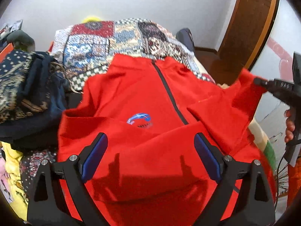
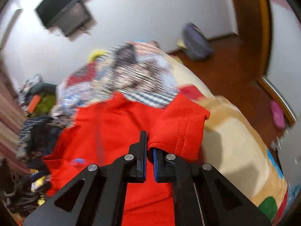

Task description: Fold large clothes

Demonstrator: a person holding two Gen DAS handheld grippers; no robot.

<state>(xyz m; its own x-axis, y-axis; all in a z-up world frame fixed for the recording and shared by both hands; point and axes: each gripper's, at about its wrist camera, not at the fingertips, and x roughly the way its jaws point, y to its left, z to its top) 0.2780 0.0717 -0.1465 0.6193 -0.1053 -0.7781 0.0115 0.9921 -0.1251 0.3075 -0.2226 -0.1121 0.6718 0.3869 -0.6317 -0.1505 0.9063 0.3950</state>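
Note:
A red zip-neck top point(image 1: 143, 98) with a blue logo lies face up on the bed, collar at the far side. Its lower part is folded up over the chest. My left gripper point(image 1: 150, 141) is open and empty, just above the folded red cloth. My right gripper point(image 2: 150, 143) is shut on the cuff of the right sleeve point(image 2: 180, 130) and holds it lifted off the bed. In the left wrist view the right gripper point(image 1: 258, 81) shows at the right edge, pinching the raised sleeve point(image 1: 242, 94).
A patchwork quilt point(image 1: 112, 37) covers the far bed. A pile of dark patterned clothes point(image 1: 22, 86) lies to the left, with yellow cloth point(image 1: 13, 162) below it. A cream blanket point(image 2: 235, 150) lies to the right. A wooden door point(image 1: 250, 18) and floor are beyond.

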